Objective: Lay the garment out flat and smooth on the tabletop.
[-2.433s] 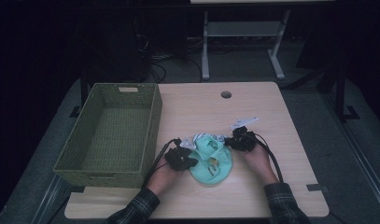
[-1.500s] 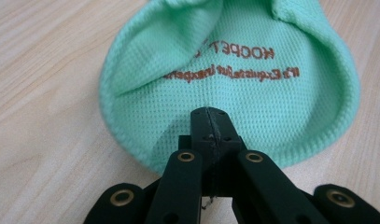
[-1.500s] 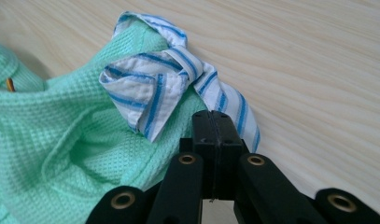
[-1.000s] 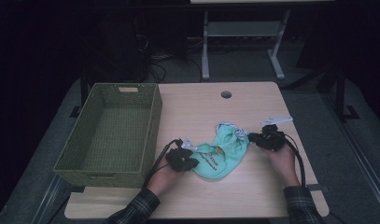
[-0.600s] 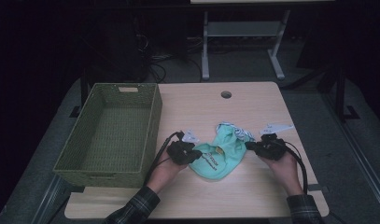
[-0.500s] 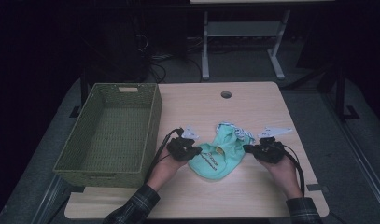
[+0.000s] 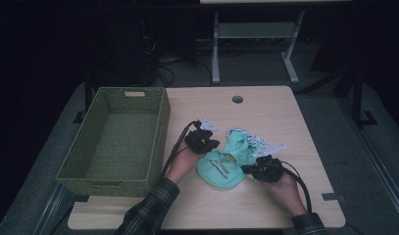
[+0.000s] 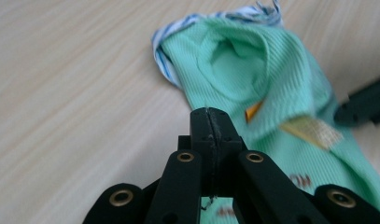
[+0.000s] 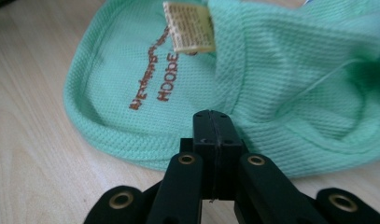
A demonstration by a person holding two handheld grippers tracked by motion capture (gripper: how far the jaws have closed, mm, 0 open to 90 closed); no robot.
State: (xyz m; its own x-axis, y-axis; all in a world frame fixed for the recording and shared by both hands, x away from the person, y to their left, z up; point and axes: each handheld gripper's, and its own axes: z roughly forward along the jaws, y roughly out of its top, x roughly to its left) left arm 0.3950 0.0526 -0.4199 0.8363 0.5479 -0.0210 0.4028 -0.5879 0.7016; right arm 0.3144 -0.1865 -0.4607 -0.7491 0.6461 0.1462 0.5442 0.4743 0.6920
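The wicker basket stands at the left of the high view, on the wooden table. Nothing is visible inside it, so the storing step, judged from this layout, is not yet done.

Just right of the basket, the left gripper hovers at the upper left edge of the green garment. In the left gripper view its jaws are pressed together, tips meeting above the ribbed cloth; whether a fold is caught between them cannot be told.

The garment lies near the middle of the table, bunched, its striped trim toward the top of the frame and a yellow label lying on the printed side.

At the lower right of the garment, the right gripper has its jaws pressed together at the hem. Cloth between the tips cannot be confirmed.

Judgement: folding is partly done; final tidying and transfer to the basket remain.
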